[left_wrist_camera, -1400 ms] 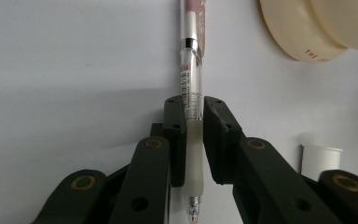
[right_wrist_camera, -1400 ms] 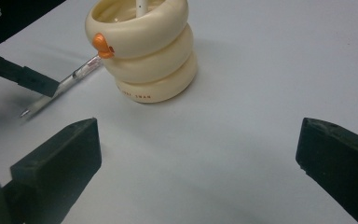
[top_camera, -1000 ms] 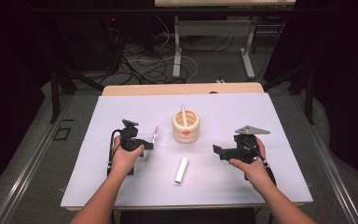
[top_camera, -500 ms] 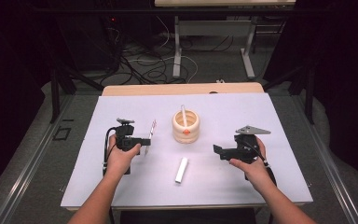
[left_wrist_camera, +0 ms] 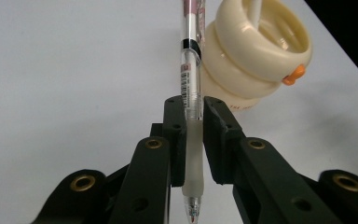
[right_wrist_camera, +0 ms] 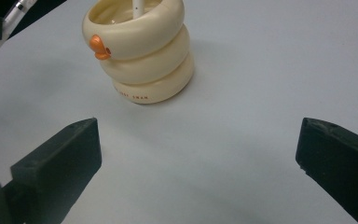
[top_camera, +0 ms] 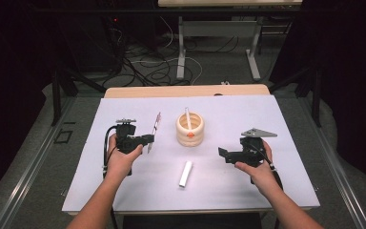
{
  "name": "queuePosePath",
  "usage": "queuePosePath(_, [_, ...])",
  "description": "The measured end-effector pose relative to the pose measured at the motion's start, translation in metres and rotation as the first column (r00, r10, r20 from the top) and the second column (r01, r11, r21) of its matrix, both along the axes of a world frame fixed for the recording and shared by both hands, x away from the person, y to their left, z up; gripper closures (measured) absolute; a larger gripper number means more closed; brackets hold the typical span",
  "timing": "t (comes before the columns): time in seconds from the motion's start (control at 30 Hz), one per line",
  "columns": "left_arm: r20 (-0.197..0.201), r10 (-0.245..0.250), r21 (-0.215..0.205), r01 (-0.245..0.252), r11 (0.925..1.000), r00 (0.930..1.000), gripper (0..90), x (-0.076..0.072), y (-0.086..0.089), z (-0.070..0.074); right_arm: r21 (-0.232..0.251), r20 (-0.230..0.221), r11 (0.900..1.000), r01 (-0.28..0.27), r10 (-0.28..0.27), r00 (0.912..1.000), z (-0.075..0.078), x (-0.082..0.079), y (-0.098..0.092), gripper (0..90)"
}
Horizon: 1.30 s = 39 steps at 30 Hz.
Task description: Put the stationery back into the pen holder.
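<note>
A pen (left_wrist_camera: 189, 93) with a small red printed label, too small to be read, is clamped in the left tool (left_wrist_camera: 193, 121). The word "SWAN" is printed on the cream holder (right_wrist_camera: 140, 51). The right tool (right_wrist_camera: 198, 149) is kept wide apart, with nothing held.

Table (top_camera: 124, 191) lit bright & even from above; room behind it v. dark. Soft shadows under the holder (right_wrist_camera: 142, 65). High view slightly soft. Gripper views sharp near holder, jaws at bottom edge blurry; no glare.

Clear pen (left_wrist_camera: 190, 107) with white grip, clamped lengthwise, beside cream ringed holder (left_wrist_camera: 256, 56).
</note>
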<state>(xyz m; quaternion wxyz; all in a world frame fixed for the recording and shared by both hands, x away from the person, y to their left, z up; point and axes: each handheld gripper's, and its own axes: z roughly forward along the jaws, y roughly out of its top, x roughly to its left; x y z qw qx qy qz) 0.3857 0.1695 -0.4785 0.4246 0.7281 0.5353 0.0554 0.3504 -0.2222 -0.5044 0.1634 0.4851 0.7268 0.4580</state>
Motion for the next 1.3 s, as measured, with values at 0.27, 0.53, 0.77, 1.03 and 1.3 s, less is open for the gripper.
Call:
queuePosePath(0.27, [0.162,-0.031,-0.007,0.032,0.9995,0.9863,80.3,-0.011,-0.010,0.022,0.001,0.000,1.000,0.001,-0.001,1.0000,0.001,0.000,-0.001,0.0])
queuePosePath(0.53, [0.304,-0.082,0.055,0.068,0.9961,0.9492,80.3,-0.023,-0.020,0.039,0.006,0.003,1.000,0.007,-0.007,1.0000,0.001,0.000,-0.001,0.0])
queuePosePath(0.77, [0.410,-0.123,0.140,0.071,0.9876,0.9038,80.3,-0.033,-0.032,0.051,0.007,0.000,1.000,0.008,-0.008,1.0000,0.002,0.000,-0.002,0.0])
queuePosePath(1.03, [0.543,-0.217,0.335,0.028,0.9419,0.8108,80.2,-0.048,-0.051,0.063,0.011,0.003,1.000,0.011,-0.011,0.9999,0.002,0.000,-0.002,0.0])
queuePosePath(1.3, [0.612,-0.369,0.516,0.001,0.8566,0.6994,80.2,-0.064,-0.070,0.065,0.010,0.004,1.000,0.011,-0.011,0.9999,0.002,0.000,-0.002,0.0])
